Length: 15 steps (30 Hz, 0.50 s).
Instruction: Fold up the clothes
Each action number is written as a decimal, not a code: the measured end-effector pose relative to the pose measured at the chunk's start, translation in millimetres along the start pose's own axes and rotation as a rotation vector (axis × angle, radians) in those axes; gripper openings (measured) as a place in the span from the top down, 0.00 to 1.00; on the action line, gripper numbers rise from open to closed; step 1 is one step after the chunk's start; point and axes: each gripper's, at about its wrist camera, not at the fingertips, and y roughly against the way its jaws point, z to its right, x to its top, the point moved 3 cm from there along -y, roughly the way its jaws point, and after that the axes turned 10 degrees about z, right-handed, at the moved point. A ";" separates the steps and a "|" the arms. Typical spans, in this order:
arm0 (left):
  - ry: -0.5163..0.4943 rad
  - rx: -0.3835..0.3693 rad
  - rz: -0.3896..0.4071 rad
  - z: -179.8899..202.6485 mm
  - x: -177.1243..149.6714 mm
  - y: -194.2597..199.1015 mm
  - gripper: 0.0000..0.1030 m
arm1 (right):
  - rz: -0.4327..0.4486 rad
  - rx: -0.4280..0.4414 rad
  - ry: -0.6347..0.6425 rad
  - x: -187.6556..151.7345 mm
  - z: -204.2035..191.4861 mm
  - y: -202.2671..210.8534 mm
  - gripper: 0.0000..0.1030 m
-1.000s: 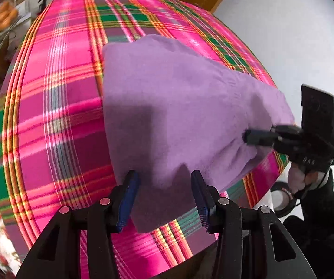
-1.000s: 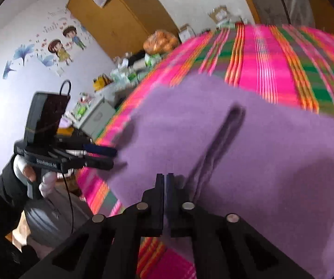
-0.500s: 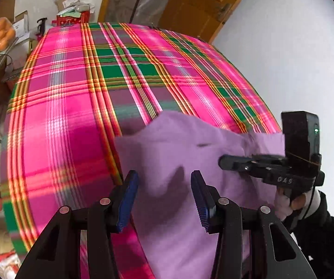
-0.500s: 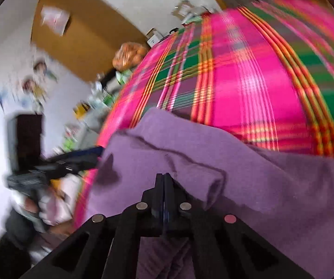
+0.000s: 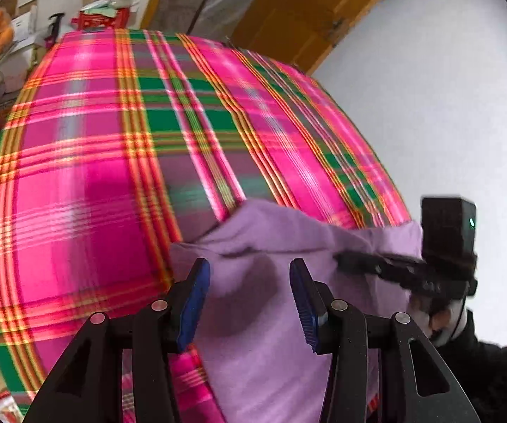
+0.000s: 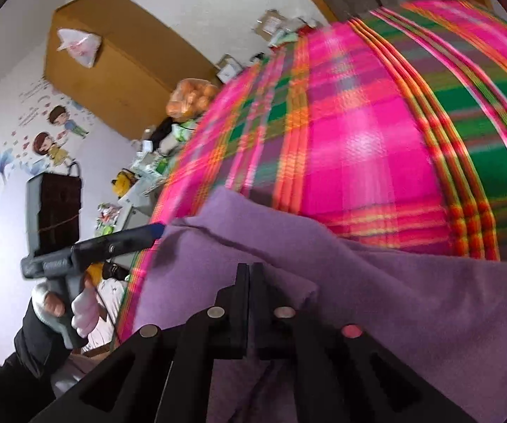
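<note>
the garment (image 5: 274,335), a purple knit piece, is lying bunched at the near edge of the plaid cloth (image 5: 87,190), right under and ahead of both grippers. in the left wrist view the left gripper (image 5: 250,292) is standing with its blue-padded fingers (image 5: 193,299) apart, the garment showing in the gap between them but neither pad pressing on it as far as can be seen. only this view is showing the right gripper (image 5: 341,259) from outside: it is reaching in from the right side, its tip lying on a ridge of the fabric, a hand (image 5: 437,313) under its black body. whether fabric is pinched there is hard to tell from that side. the right wrist view is giving what the other cannot: the right gripper (image 6: 250,271) with its fingers pressed together, a fold of the garment (image 6: 377,292) gathered at their tip and more purple fabric passing beneath them. it is also showing the left gripper (image 6: 154,231) off to the left, its blue tip meeting the garment's far corner at the cloth's edge, with a hand (image 6: 66,306) wrapped round the handle. beyond it are a wall with cartoon stickers (image 6: 50,134) and a bag of oranges (image 6: 190,100).
</note>
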 end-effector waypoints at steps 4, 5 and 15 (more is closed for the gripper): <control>-0.012 0.030 -0.051 -0.5 -5.3 -23.7 0.52 | 0.014 0.017 -0.023 -2.5 7.2 -1.0 1.00; -0.007 0.029 -0.047 -2.0 -4.9 -26.4 0.53 | 0.016 0.016 -0.021 -2.3 7.7 -1.6 1.00; -0.077 0.095 0.002 10.9 -9.9 -1.3 0.53 | 0.026 0.011 0.066 -14.9 -10.2 30.5 0.96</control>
